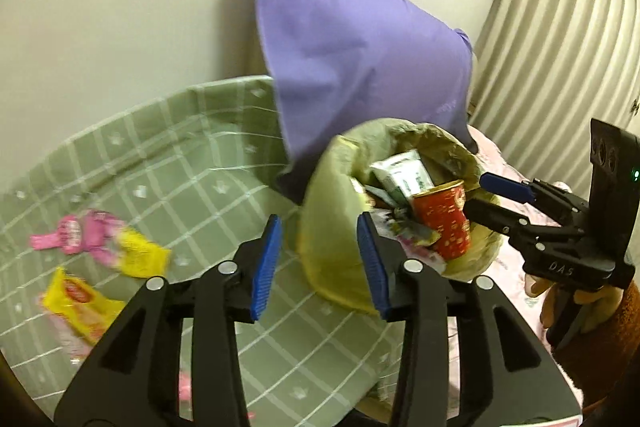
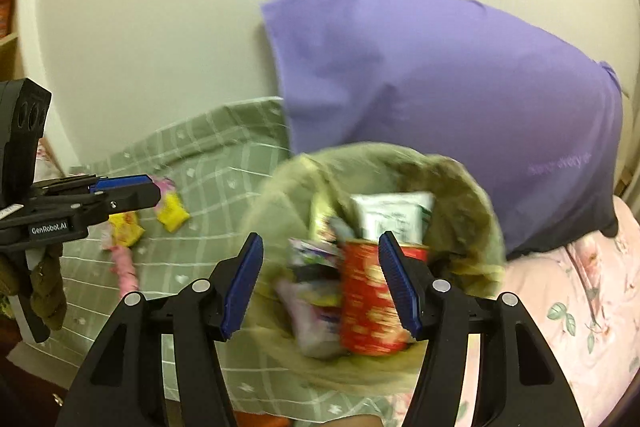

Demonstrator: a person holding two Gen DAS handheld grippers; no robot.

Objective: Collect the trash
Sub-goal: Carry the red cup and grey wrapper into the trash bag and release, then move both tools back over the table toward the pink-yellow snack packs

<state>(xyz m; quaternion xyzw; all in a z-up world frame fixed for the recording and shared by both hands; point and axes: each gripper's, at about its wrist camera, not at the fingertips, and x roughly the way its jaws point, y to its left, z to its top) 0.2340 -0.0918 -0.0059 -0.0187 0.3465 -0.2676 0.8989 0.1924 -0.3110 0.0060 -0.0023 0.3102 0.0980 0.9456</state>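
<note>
Trash run is partly done, going by what's visible. The olive-green plastic-lined trash bin [image 1: 340, 227] sits on the bed with the green checked sheet [image 1: 180, 155], in front of a purple pillow [image 1: 352, 67] leaning on the wall.

In the bin already:
- 1 red printed paper cup [image 1: 444, 223], upright at the near side
- 1 white-and-green carton [image 1: 404, 175] behind it
- a clump of crumpled wrappers to the cup's left; too blurred to count

Left to collect, on the sheet well to the left of the bin:
- 2 yellow snack wrappers [image 1: 144, 255]
- 1 pink wrapper [image 1: 80, 235] touching the farther yellow one
- possibly more pink scraps near the sheet's front edge; can't tell

So at least 3 pieces to go.

Tools:
- Left tool [image 1: 320, 263]: jaws apart, nothing between the pads, bin rim just beyond them. Empty.
- Right tool [image 2: 320, 287]: jaws spread wide, hovering over the bin mouth. The cup shows between the fingers but sits down in the bin, pads not on it. Empty.

Judgement: a drop-off looks finished; next target should be the wrapper cluster on the left.
</note>
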